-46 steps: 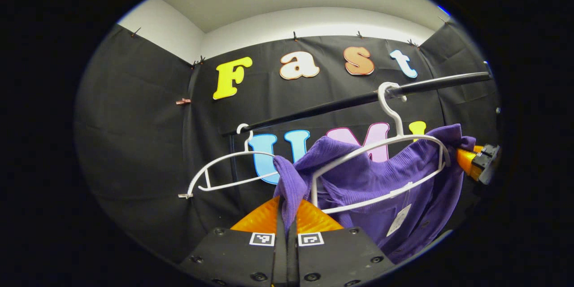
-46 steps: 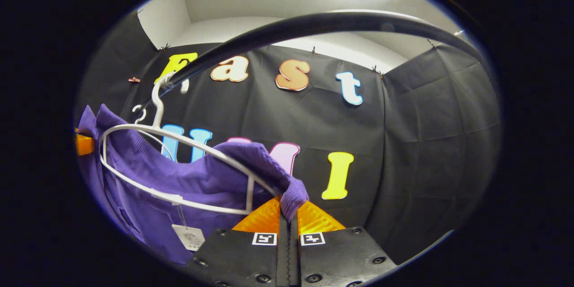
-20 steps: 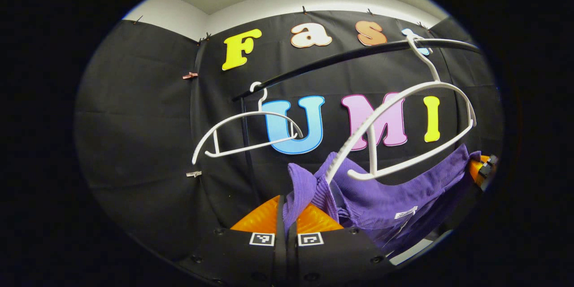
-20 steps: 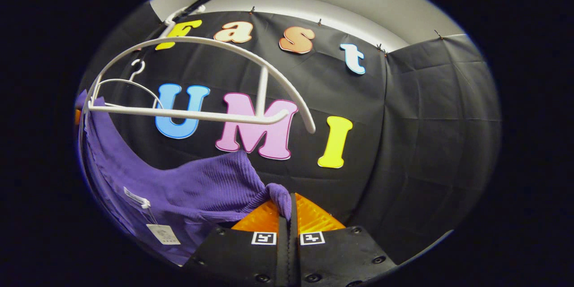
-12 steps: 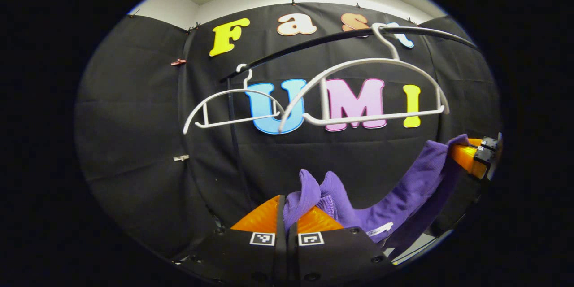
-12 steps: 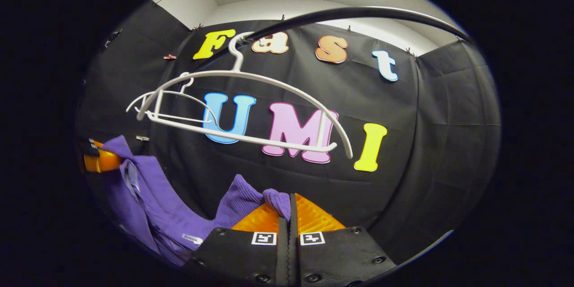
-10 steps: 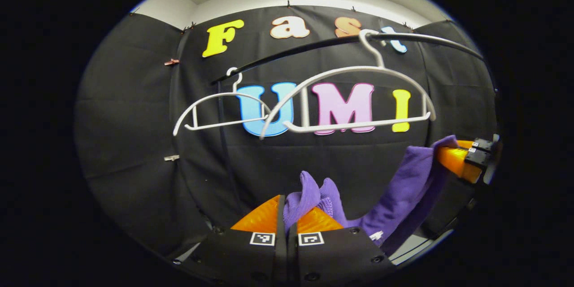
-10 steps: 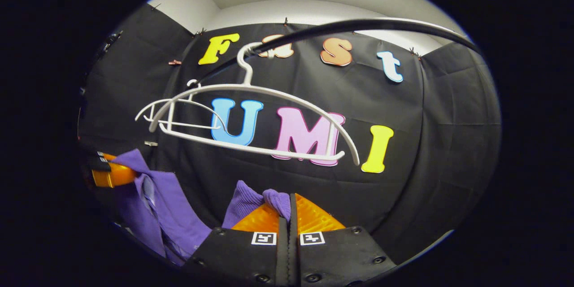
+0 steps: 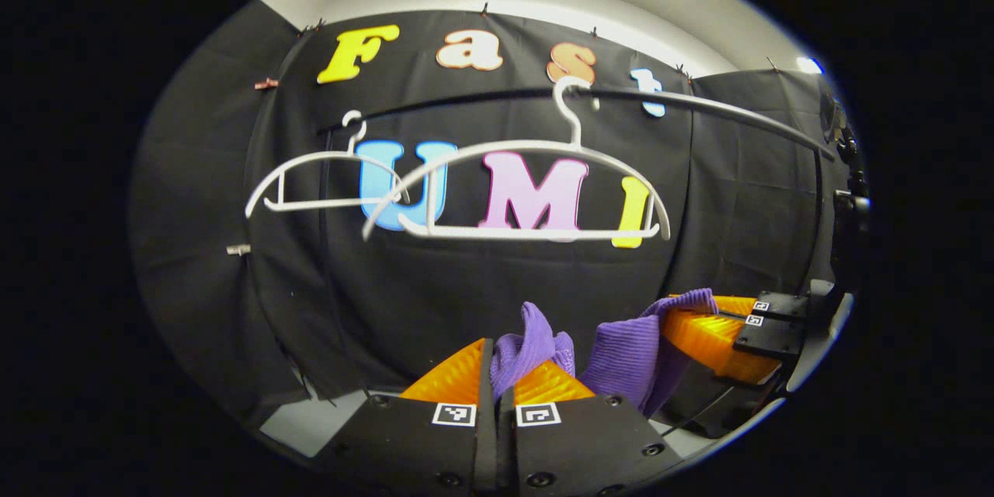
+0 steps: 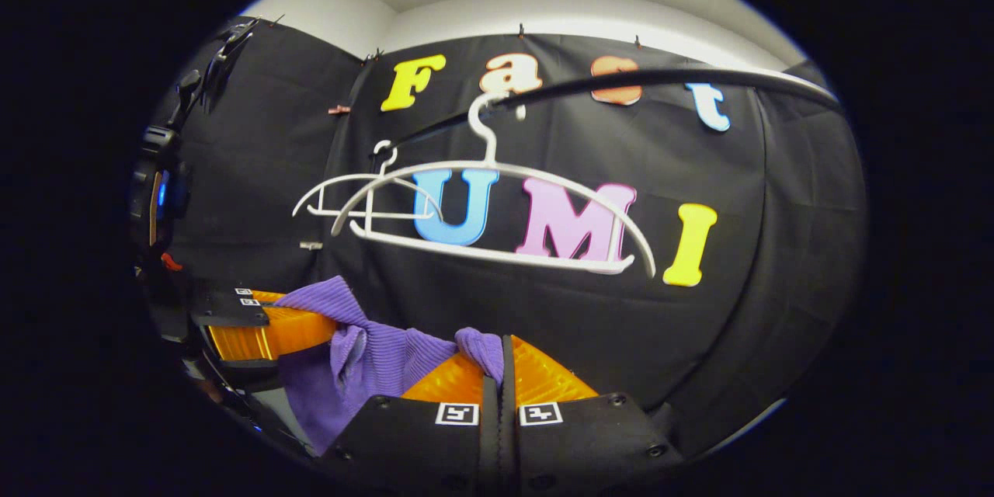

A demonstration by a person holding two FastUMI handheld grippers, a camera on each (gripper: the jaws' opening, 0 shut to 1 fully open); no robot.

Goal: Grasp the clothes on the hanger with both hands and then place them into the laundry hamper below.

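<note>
Purple garment (image 9: 536,338) pinched by left tool (image 9: 497,373) & right tool (image 10: 501,373), prob. level, side-by-side.

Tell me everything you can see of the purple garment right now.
The purple garment is a ribbed knit, off the white hanger and below it. It sags bunched between the two tools: the left hand-held gripper pinches one end, the right hand-held gripper the other. Its lower part drops out of sight.
</note>
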